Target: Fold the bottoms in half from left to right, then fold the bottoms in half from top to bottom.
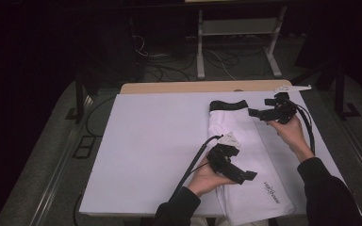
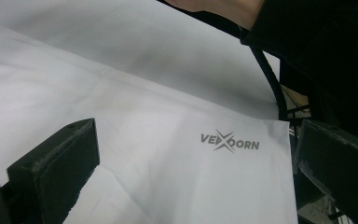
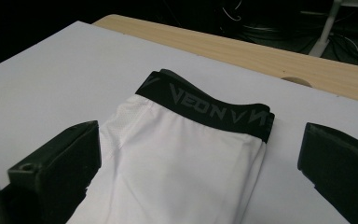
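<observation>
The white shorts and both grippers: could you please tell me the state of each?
white shorts: folded lengthwise, lying flat on the table, held by neither gripper.
black waistband: at the far end, unfolded.
left gripper: open, above the shorts.
right gripper: open, beside the waistband.

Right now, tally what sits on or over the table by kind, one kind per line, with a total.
Folded white garment with black waistband: 1
Hand-held grippers: 2, left gripper and right gripper, both with jaws apart
White table cover: 1
Total: 4
</observation>
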Motion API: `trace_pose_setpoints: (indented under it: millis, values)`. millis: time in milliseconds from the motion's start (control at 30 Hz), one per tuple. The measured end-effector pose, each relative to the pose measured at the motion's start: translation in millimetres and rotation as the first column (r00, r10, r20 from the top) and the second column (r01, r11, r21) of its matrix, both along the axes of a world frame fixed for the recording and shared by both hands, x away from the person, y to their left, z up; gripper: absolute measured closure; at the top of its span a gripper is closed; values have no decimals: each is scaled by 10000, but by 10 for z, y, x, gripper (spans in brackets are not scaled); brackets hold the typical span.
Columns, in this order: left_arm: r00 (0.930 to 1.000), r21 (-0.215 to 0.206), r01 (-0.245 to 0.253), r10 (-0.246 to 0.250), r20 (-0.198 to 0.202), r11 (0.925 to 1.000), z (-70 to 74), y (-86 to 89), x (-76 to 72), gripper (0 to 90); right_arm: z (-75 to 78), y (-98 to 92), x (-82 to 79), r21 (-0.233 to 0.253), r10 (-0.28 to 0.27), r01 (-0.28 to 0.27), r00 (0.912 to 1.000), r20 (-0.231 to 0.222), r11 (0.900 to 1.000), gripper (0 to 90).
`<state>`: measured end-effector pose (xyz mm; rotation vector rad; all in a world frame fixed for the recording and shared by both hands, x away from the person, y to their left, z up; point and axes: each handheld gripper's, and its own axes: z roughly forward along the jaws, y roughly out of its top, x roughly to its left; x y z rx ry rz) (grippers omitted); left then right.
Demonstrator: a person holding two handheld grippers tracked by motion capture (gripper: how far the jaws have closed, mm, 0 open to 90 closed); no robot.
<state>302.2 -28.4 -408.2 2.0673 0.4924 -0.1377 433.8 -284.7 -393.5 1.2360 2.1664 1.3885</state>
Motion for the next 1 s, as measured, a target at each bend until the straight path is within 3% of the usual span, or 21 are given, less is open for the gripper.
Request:
trace_pose_setpoints:
  millis: [400, 1000]
  values:
    - [9977, -102, -657, 658, 168, 9978, 35, 195, 126, 0, -76, -5, -126, -13, 101, -101, 9999, -106, 9999, 0]
    - [9915, -173, -1228, 1234, 402, 9923, 37, 423, 344, 0, -151, 54, -281, -34, 318, -319, 9995, -80, 9995, 0]
